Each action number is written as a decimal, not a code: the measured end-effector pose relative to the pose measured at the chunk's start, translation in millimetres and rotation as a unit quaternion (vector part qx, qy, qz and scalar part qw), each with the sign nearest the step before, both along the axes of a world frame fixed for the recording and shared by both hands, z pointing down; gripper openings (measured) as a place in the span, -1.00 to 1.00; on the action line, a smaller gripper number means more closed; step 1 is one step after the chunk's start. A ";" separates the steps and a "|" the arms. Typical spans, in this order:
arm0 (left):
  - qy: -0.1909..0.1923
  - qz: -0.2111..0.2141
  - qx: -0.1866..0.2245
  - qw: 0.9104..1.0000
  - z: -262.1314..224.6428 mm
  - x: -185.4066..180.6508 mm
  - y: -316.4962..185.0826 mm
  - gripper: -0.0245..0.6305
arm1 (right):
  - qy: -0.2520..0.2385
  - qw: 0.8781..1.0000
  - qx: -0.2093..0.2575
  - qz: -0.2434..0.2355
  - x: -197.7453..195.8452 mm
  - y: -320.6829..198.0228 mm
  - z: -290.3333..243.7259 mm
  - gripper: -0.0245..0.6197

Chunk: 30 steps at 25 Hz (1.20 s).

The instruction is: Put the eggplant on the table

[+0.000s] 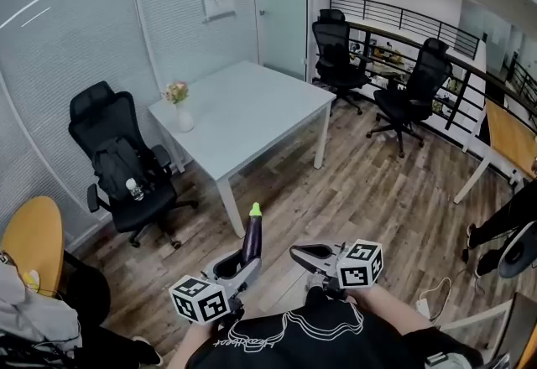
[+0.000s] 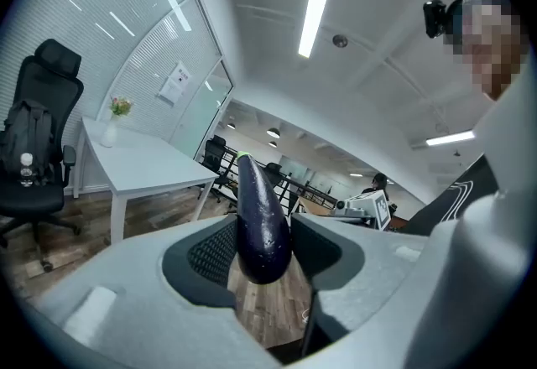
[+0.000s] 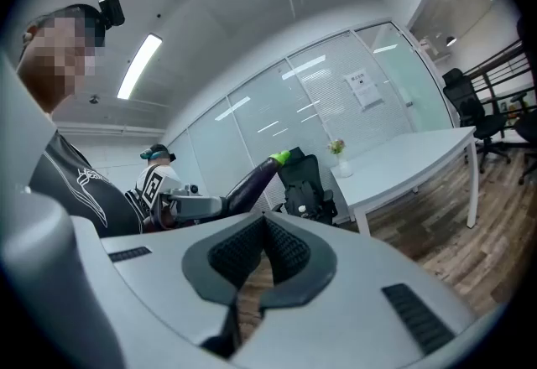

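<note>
- Wood flooring is seen throughout an office, where a white table (image 1: 252, 107) stands well ahead, with a flower vase (image 1: 184, 117) set near its left corner and a black chair (image 1: 117, 162) beside it.
- An eggplant (image 2: 260, 216) is clamped between the widely spread jaws of the left gripper (image 2: 264, 246), its green tip pointed away towards the table.
- The right gripper (image 3: 262, 241) is held nearby, its jaws pressed together on nothing.

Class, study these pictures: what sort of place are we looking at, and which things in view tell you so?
Most likely an office or meeting area. A white table stands on wood flooring with black swivel chairs around the room, and frosted glass partition walls close off one side.
</note>
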<state>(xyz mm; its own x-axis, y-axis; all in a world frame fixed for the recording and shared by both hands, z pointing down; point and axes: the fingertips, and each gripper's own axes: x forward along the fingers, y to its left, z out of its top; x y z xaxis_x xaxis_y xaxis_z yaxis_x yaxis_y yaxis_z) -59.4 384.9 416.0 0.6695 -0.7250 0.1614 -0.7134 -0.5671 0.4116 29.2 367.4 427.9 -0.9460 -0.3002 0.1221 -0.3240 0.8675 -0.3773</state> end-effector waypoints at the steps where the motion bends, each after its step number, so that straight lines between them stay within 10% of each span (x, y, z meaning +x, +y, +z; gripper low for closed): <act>1: 0.000 0.000 0.001 1.000 -0.2 -0.6 -0.6 -0.29 | -0.001 1.000 -0.001 0.001 -0.3 -0.8 -0.5 -0.90; 16: -0.007 -0.017 -0.007 1.000 3.4 -11.0 -51.0 -0.29 | -0.054 0.998 -0.030 -0.010 -5.9 -58.6 -2.0 -0.90; 30: -0.010 -0.052 -0.017 0.998 4.7 -42.8 -204.6 -0.29 | -0.084 0.995 -0.043 -0.034 -32.9 -220.5 -5.6 -0.90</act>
<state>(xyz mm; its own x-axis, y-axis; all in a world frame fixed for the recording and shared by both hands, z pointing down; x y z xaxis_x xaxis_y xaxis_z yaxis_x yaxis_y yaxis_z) -102.2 180.3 420.7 0.5879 -0.7840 0.1991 -0.7757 -0.4766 0.4138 -3.8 146.9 422.3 -0.9732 -0.2293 -0.0160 -0.1914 0.8473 -0.4954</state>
